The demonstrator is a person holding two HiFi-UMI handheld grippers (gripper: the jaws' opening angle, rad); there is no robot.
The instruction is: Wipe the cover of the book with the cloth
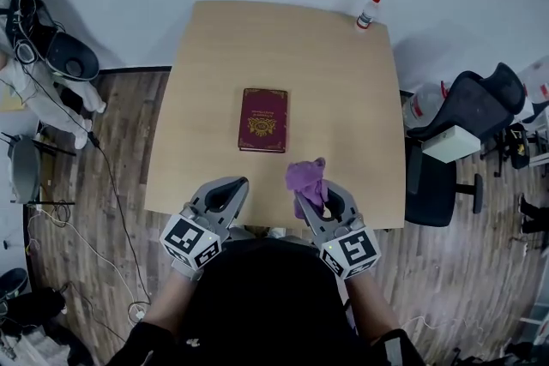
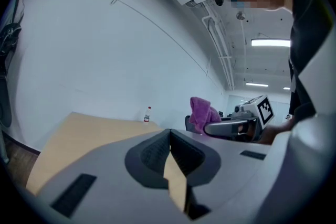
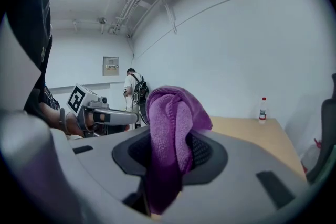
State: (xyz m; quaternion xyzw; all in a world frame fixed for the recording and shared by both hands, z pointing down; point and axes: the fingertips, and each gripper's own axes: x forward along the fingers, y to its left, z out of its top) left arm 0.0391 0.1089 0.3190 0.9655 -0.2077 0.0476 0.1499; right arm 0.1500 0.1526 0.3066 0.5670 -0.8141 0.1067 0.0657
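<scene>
- The right gripper (image 1: 319, 200), lower centre, pinches a bunched, fuzzy purple cloth (image 1: 306, 181) between its fingers.
- The left gripper (image 1: 228, 191) beside it has its fingers pressed together, empty.
- A flat maroon book (image 1: 263, 120) with gold ornament lies mid-frame on the pale wooden table (image 1: 214, 56).

Cannot read the gilt design on the book (image 1: 263, 120): too small from the head view. Cannot read the label on the bottle (image 1: 368, 13) at the far corner of the table (image 1: 223, 56) either. Cannot follow the table's near edge where the left gripper (image 1: 226, 191), the right gripper (image 1: 319, 195) and the dark top (image 1: 266, 304) cover it. In the right gripper view, cannot see the pads' inner faces, masked by the cloth (image 3: 167, 123), nor the cloth's lower end, sunk between the jaws. Cannot make out the distant person (image 3: 132, 93) beyond a backpack. Cannot tell what the white gear (image 1: 39, 90), cut by the left edge, is.
</scene>
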